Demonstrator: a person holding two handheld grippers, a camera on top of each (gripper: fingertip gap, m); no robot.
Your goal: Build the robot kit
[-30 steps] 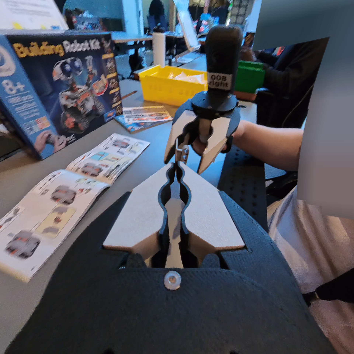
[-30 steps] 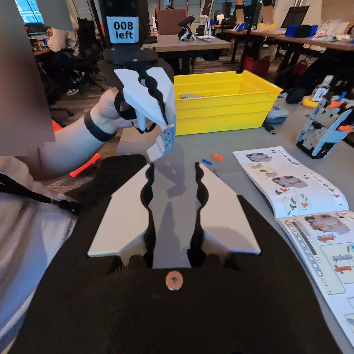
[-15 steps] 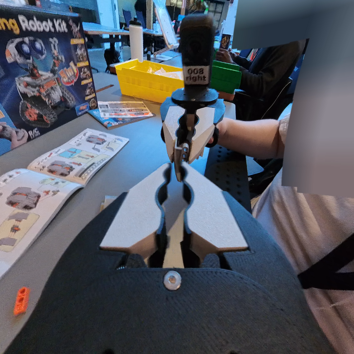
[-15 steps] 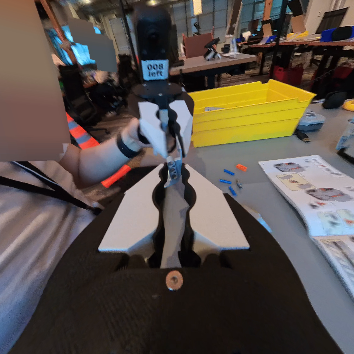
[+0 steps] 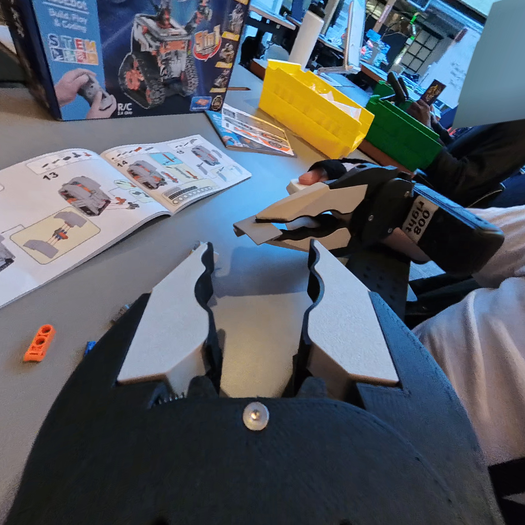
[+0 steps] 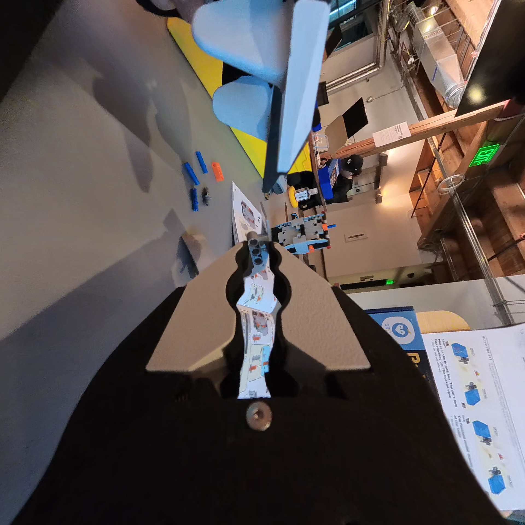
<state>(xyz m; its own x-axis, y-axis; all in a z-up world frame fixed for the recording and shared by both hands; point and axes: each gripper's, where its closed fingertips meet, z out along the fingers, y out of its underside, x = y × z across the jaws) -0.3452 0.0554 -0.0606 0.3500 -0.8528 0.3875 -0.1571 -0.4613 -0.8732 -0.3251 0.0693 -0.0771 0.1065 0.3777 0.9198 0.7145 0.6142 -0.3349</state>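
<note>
Grey plastic, flat and angular, describes the small panel piece [image 5: 257, 230] pinched at the fingertips of the right gripper [image 5: 257, 227]; in the right wrist view the same piece [image 6: 257, 257] shows a narrow edge with a row of round holes, clamped between the pale, matte fingers [image 6: 309, 306] whose inner edges are black and wavy. It hangs above the grey tabletop [image 5: 170, 270], just ahead of the left gripper [image 5: 260, 250], touching neither. That left gripper has its jaws spread wide and holds nothing; its fingers [image 5: 341, 321] are the same chalky wedges on a rough black printed body.

On the table lies an open instruction booklet [image 5: 113, 184] with glossy pages, a small orange beam with holes [image 5: 39, 342] near the left gripper, and farther off a ribbed yellow bin [image 5: 309, 113], a green bin [image 5: 403, 136] and a tall printed kit box [image 5: 136, 54]. The right wrist view, rolled sideways, also shows three blue pins [image 6: 196, 173], the orange beam [image 6: 217, 171] and a partly built grey-and-blue model [image 6: 304, 233].
</note>
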